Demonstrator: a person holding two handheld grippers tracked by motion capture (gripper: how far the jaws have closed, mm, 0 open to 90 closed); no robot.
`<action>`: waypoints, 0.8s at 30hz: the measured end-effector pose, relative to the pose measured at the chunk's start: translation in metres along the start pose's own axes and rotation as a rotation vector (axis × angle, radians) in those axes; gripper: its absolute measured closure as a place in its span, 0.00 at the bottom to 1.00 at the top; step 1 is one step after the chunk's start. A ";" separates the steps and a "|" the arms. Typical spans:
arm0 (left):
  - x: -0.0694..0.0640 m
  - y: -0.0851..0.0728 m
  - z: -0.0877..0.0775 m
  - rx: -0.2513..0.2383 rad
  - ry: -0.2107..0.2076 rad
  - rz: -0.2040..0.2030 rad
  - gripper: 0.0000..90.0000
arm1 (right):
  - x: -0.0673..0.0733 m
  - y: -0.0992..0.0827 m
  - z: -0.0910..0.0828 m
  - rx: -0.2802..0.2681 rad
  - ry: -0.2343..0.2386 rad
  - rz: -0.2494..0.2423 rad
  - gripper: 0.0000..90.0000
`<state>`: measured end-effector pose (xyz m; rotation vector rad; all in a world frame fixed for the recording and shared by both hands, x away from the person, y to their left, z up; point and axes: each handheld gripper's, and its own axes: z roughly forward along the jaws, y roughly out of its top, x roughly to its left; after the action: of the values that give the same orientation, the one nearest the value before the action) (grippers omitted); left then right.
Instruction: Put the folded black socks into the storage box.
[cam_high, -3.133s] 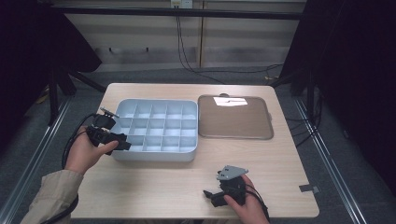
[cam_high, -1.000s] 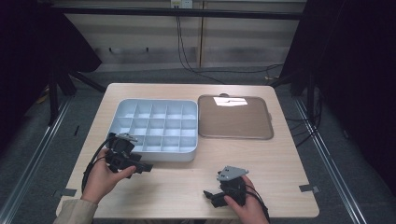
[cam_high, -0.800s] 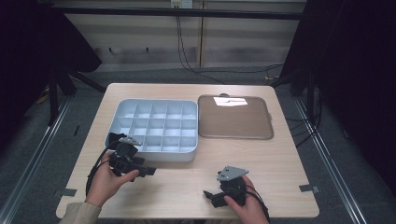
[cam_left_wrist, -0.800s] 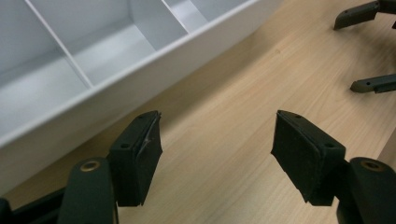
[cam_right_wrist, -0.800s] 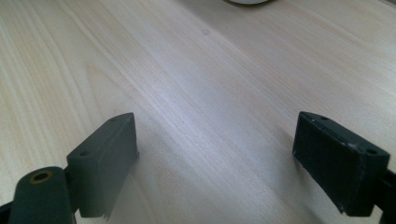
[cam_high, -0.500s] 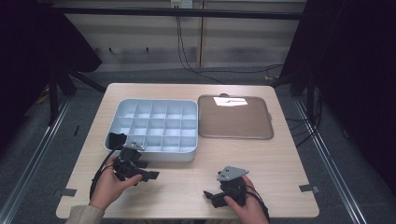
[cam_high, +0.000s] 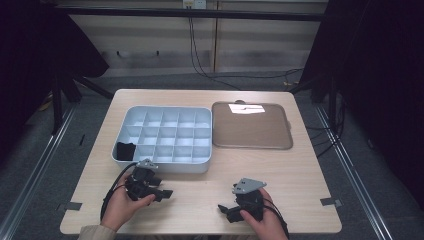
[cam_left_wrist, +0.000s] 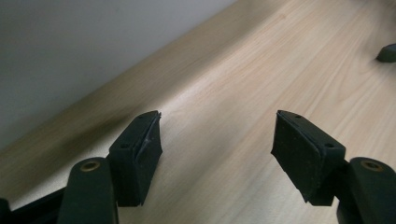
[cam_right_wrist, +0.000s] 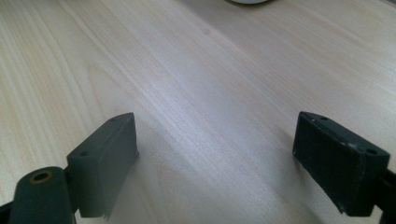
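Black item (cam_high: 125, 149) lies in the near-left cell of the grey compartment tray (cam_high: 165, 165); placing looks done. Tan lid (cam_high: 250, 126) sits beside the tray, not fitted. Left gripper (cam_high: 167, 192) and right gripper (cam_high: 221, 209) rest near the table's front edge, jaws apart, empty.

Both hands sat at the near edge of the wooden table (cam_high: 300, 170). The left gripper (cam_high: 162, 192) was just in front of the pale blue compartment tray (cam_high: 165, 167), jaws pointing right. A small black object (cam_high: 125, 150) lay in the tray's near-left compartment. The right gripper (cam_high: 223, 209) pointed left, well apart from the tray. A brown lid (cam_high: 250, 132) with a white label (cam_high: 246, 108) lay just right of the tray.
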<state>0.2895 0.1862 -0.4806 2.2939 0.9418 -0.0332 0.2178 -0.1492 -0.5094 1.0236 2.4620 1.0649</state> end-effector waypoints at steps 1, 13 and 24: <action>0.000 -0.001 0.001 0.002 0.000 0.005 0.36 | 0.000 0.000 0.000 0.000 0.000 0.000 0.15; -0.002 -0.010 0.008 -0.070 0.027 0.084 0.32 | 0.000 0.000 0.000 -0.003 0.002 -0.008 0.15; -0.006 -0.021 0.014 -0.147 0.051 0.183 0.23 | -0.001 -0.001 0.000 -0.005 0.003 -0.012 0.15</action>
<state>0.2747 0.1854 -0.5019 2.2425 0.7313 0.1684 0.2178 -0.1498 -0.5097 1.0047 2.4636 1.0693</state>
